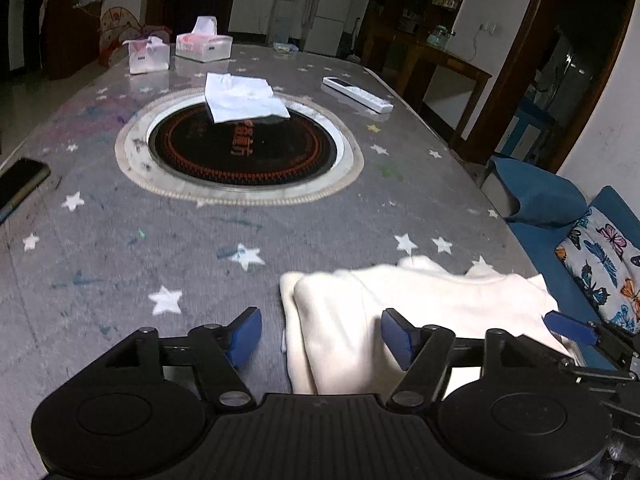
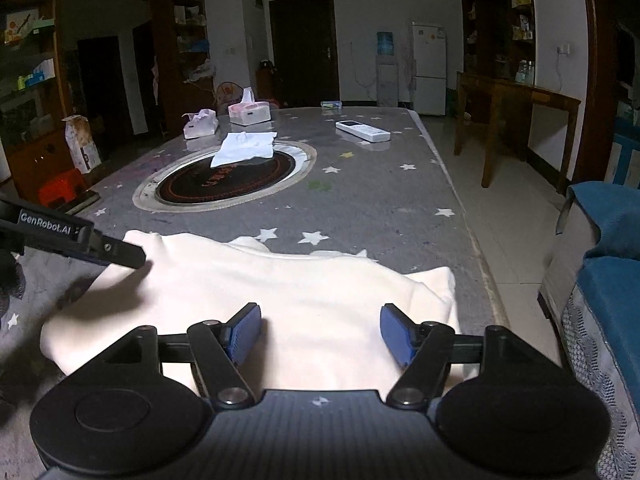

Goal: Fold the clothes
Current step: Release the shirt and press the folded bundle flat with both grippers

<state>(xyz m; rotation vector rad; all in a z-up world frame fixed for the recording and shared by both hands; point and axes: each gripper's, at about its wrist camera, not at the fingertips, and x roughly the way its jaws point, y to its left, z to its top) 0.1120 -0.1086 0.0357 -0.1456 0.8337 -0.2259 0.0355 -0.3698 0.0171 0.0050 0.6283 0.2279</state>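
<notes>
A cream-white garment (image 1: pixel 404 312) lies folded in layers at the near right of the grey star-patterned table (image 1: pixel 160 240). My left gripper (image 1: pixel 321 334) is open, its blue pads straddling the garment's left edge, nothing pinched. In the right wrist view the same garment (image 2: pixel 288 292) spreads below my right gripper (image 2: pixel 320 334), which is open over its near edge. A left gripper finger (image 2: pixel 116 252) reaches in from the left above the cloth. A blue fingertip of the right gripper (image 1: pixel 568 326) shows at the right in the left wrist view.
A folded white cloth (image 1: pixel 244 96) rests on the round black hotplate (image 1: pixel 244 148) mid-table. A white remote (image 1: pixel 356 94), two tissue packs (image 1: pixel 204 42) and a dark phone (image 1: pixel 20 188) lie around it. A blue sofa with a butterfly cushion (image 1: pixel 604 264) borders the table's right edge.
</notes>
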